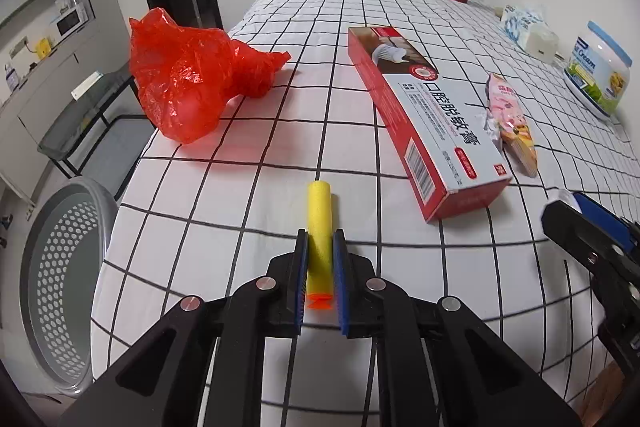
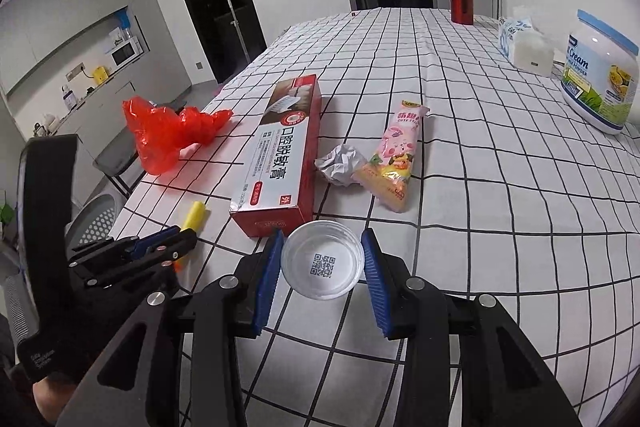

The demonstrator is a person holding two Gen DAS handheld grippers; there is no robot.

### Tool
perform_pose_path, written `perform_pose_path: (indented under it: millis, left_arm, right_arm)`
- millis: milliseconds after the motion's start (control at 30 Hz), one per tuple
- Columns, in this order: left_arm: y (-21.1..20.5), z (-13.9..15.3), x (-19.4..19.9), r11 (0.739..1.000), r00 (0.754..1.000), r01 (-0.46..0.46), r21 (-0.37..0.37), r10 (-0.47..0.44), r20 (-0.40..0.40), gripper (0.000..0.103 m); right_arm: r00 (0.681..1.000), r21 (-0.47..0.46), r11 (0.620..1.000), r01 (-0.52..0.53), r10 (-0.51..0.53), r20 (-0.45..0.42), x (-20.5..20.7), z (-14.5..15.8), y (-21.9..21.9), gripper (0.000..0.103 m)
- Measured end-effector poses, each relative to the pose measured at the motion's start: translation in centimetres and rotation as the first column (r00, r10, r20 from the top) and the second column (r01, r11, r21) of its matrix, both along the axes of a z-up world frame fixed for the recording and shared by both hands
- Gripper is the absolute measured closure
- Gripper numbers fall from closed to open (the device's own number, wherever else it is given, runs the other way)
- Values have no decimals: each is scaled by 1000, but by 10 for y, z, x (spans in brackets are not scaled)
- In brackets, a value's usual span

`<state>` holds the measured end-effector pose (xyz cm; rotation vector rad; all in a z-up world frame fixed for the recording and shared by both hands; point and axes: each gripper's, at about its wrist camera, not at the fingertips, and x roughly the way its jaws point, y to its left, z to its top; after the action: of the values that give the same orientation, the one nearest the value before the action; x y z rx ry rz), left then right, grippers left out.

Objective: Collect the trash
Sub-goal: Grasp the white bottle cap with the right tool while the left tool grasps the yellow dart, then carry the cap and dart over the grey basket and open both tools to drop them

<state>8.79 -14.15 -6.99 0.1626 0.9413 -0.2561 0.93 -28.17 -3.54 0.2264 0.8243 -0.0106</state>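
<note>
Two grabs in hand. My left gripper [image 1: 320, 247], jaws clamped on yellow foam dart [image 1: 319, 223], bottom centre, on table [image 1: 240, 187]. My right gripper [image 2: 322, 259], jaws flanking small plastic cup [image 2: 322, 259], contact unclear. Next: lift dart, carry to mesh bin [image 1: 60, 287], lower left.

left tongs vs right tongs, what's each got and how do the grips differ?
Left tongs are shut on a yellow foam dart; right tongs bracket a clear plastic cup, whether they grip it is unclear. The dart is slim, lying along the fingers; the cup is wide, so the jaws stand far apart. Both sit over the checked tablecloth.
</note>
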Motion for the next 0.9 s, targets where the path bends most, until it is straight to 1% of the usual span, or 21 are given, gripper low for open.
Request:
perform_pose_path:
  millis: [300, 367, 500, 667, 800, 900]
  left_arm:
    - [30, 20, -13, 999, 999, -26, -47, 27, 33, 90]
    - [41, 26, -19, 998, 998, -32, -56, 34, 44, 90]
    - [67, 36, -30, 997, 996, -52, -59, 56, 75, 90]
    - [110, 46, -40, 992, 988, -102, -79, 110, 106, 90]
    - [144, 48, -46, 985, 981, -146, -94, 156, 118, 90]
    - [172, 49, -48, 978, 972, -187, -93, 198, 127, 90]
  right_arm:
    - [998, 35, 999, -26, 28, -55, 8, -15, 6, 64]
    - [998, 15, 1000, -27, 28, -62, 8, -14, 11, 64]
    - [998, -10, 999, -47, 46, -46, 4, -2, 29, 64]
    - [994, -35, 993, -111, 111, -10, 0, 19, 70, 64]
    - [983, -49, 982, -183, 184, 17, 2, 34, 113, 64]
    - [972, -39, 971, -235, 236, 21, 9, 37, 145, 64]
